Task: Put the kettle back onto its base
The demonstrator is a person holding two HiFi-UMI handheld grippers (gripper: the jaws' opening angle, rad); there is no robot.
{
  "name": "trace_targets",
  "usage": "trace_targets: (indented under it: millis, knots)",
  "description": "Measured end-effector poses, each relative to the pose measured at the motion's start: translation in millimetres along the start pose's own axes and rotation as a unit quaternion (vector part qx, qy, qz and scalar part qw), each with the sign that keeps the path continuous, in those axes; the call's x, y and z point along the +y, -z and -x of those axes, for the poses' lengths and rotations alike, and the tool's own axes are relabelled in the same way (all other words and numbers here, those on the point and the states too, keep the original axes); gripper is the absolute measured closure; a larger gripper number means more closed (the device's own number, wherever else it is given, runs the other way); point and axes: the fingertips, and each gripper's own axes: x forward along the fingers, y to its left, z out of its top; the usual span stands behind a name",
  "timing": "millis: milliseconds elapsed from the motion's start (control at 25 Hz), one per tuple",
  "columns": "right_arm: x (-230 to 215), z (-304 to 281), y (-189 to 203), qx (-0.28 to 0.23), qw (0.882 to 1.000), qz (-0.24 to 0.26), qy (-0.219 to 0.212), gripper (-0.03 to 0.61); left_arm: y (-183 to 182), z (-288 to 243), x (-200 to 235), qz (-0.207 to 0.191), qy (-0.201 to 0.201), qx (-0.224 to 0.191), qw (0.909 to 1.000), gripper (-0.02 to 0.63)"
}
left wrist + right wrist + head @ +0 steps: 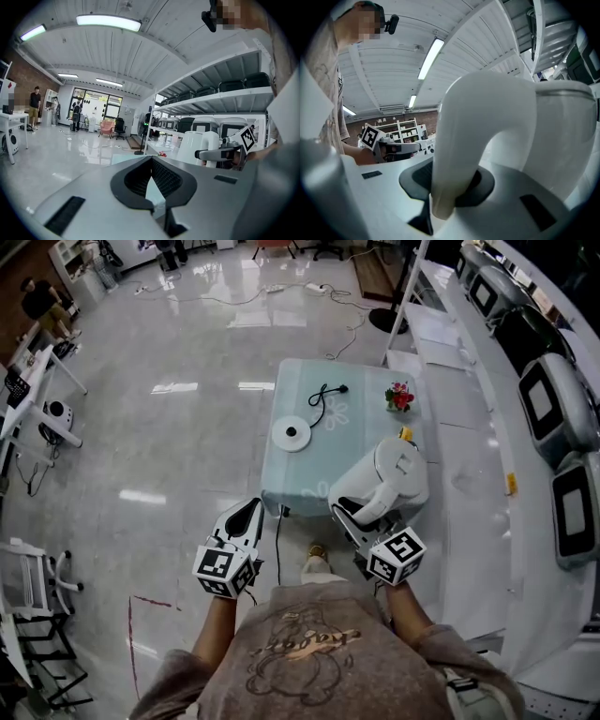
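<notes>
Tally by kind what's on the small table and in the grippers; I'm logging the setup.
White kettle, held in the right gripper: 1
Kettle base: 1
Black power cord: 1
Red flower bunch: 1
Small yellow item, partly hidden: 1
Total: 5

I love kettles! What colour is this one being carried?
White. The kettle shows best in the right gripper view.

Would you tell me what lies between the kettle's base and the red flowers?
A black cord lies between the base and the flowers, seen in the head view.
</notes>
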Motion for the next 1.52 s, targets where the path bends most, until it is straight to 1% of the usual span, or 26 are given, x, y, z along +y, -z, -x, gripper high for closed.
trace_targets:
  millis: [120,360,520,680,800,960,1160,1520]
  knots:
    - [-27,-20,-6,0.01,1.0,0.012,-0.015,0.492,-5,-26,13,-0.003,-0.016,0.001,0.9999,0.592]
    - [-68,-54,-20,0.019,0.999,0.01,-0.045,0.492,-11,-70,28,0.005,-0.045,0.004,0.999,0.592]
    - [-87,-73,-23,0.024,0.997,0.014,-0.066,0.492,-9,-90,36,0.011,-0.059,0.009,0.9981,0.592]
    - [-101,-87,-25,0.03,0.996,0.015,-0.077,0.492,-12,-104,41,0.019,-0.067,0.011,0.9975,0.592]
    - [-104,-99,-28,0.032,0.996,0.02,-0.083,0.492,-8,-108,52,0.011,-0.074,0.012,0.9971,0.592]
    - [-102,-113,-37,0.027,0.995,0.027,-0.095,0.492,-12,-119,62,0.019,-0.069,0.014,0.9973,0.592]
    - [-110,-130,-48,0.026,0.993,0.041,-0.105,0.492,-17,-139,71,0.018,-0.058,0.018,0.998,0.592]
    - [-121,-171,-51,0.032,0.991,0.06,-0.113,0.492,-15,-160,101,0.017,-0.052,0.021,0.9983,0.592]
